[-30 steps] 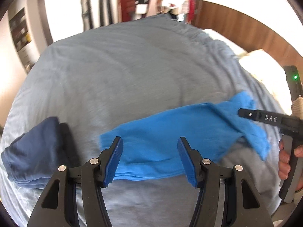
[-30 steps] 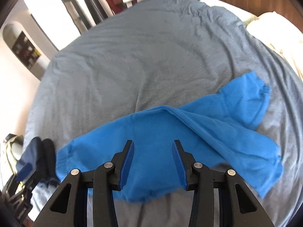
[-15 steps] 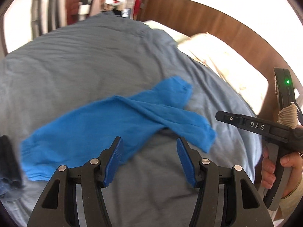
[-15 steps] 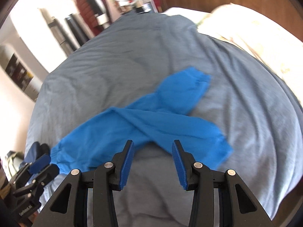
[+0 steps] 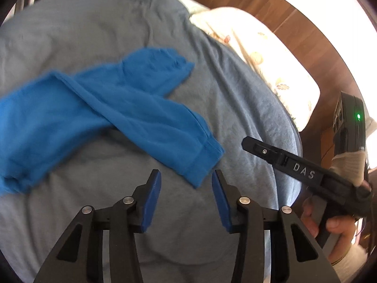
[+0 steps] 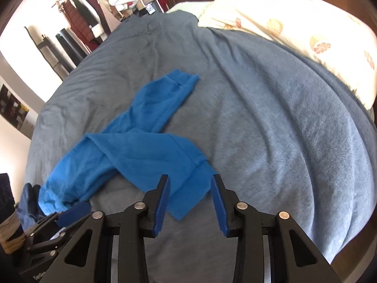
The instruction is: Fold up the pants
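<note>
Both claws, the left claw point(image 5: 184, 197) and right claw point(image 6: 190, 200), hovered released, jaws just narrowing on nothing. The pants point(image 6: 132, 151) cuff lay just ahead on the bed point(image 6: 271, 118), probably for pinching.

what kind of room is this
Most likely a bedroom. The blue pants lie on a bed covered with a grey blanket, a floral pillow sits at its head against a wooden headboard, and clothes hang on a rack in the background.
</note>
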{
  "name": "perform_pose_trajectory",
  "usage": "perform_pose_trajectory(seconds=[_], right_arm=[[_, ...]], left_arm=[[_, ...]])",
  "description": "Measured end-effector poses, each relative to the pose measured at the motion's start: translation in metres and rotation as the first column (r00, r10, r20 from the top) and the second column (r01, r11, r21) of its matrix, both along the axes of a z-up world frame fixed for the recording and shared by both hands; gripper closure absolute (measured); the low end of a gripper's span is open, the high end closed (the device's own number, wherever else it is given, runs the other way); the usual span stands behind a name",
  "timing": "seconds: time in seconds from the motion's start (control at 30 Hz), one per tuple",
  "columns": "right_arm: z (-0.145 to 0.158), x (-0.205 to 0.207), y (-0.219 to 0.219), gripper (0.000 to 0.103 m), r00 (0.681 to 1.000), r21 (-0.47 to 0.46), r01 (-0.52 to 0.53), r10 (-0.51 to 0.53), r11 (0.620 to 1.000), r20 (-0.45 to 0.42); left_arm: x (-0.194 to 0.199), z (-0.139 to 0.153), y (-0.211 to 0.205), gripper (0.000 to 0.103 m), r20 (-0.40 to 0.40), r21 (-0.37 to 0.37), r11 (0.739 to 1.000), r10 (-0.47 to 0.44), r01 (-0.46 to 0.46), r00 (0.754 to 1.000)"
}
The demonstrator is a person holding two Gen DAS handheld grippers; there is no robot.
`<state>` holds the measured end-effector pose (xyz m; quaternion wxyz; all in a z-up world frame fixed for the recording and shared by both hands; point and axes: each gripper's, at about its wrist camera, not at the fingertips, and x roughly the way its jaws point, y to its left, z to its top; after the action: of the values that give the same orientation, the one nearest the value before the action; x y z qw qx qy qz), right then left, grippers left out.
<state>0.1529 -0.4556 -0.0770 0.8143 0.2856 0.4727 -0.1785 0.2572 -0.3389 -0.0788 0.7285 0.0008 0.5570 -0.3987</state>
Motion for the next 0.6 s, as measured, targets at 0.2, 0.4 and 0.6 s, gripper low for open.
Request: perform_pose_trajectory(seconds=[0.2,0.4,0.6], right_arm=[[-0.032,0.001,-0.017,0.073,0.999,0.035,-0.039,0.039,0.999,-0.009],[-0.06,0.006,-0.023,0.074,0.997,0.079,-0.067,0.069,0.995,-0.02],[-0.078,0.012,-0.029,0.076,0.996,0.102,-0.082,0.083,0.991,-0.008]], left_arm=[[-0.009,-0.041,-0.03,0.067,-0.077,0.049,0.999,0.015,-0.012,0.997],[-0.006,-0.064,-0.039,0.069,-0.115,0.074,0.997,0.038,-0.029,0.993],[0.0,-0.078,-0.05,0.069,-0.126,0.078,0.997,0.025,-0.015,0.992]])
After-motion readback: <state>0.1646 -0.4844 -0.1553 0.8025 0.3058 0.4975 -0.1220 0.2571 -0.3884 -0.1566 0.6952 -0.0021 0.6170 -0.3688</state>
